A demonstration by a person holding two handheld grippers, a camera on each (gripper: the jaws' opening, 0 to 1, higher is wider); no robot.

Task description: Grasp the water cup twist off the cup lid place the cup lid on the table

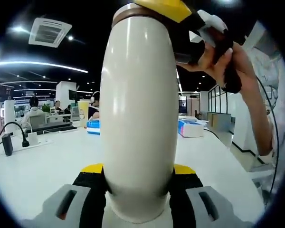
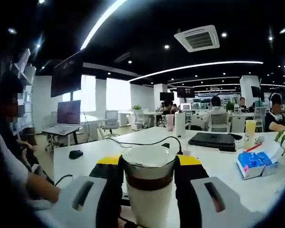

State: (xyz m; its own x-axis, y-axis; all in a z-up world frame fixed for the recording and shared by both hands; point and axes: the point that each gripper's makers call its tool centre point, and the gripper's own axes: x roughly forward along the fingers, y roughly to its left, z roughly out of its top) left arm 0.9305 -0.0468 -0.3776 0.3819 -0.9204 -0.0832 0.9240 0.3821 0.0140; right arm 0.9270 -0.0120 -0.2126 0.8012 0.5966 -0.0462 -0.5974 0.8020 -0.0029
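Note:
The water cup (image 1: 138, 109) is a tall cream-white bottle standing upright between my left gripper's (image 1: 138, 170) yellow-tipped jaws, which are shut on its lower body. Its lid (image 2: 148, 164) is a silvery cap with a brown band (image 1: 133, 13) under it, and it sits on the cup's top. My right gripper (image 2: 148, 160) is shut on the lid from both sides. In the left gripper view that right gripper (image 1: 173, 8) shows at the cup's top, held by a person's hand (image 1: 223, 61). The cup stands over a white table (image 1: 38, 166).
On the table (image 2: 218, 168) lie a power strip with cables (image 1: 28, 140), blue tissue packs (image 1: 192, 128) (image 2: 254, 164), a black mouse (image 2: 76, 154), a dark laptop (image 2: 213, 139) and a yellow drink cup (image 2: 250, 128). People sit at desks behind. A person's arm is at the left (image 2: 19, 185).

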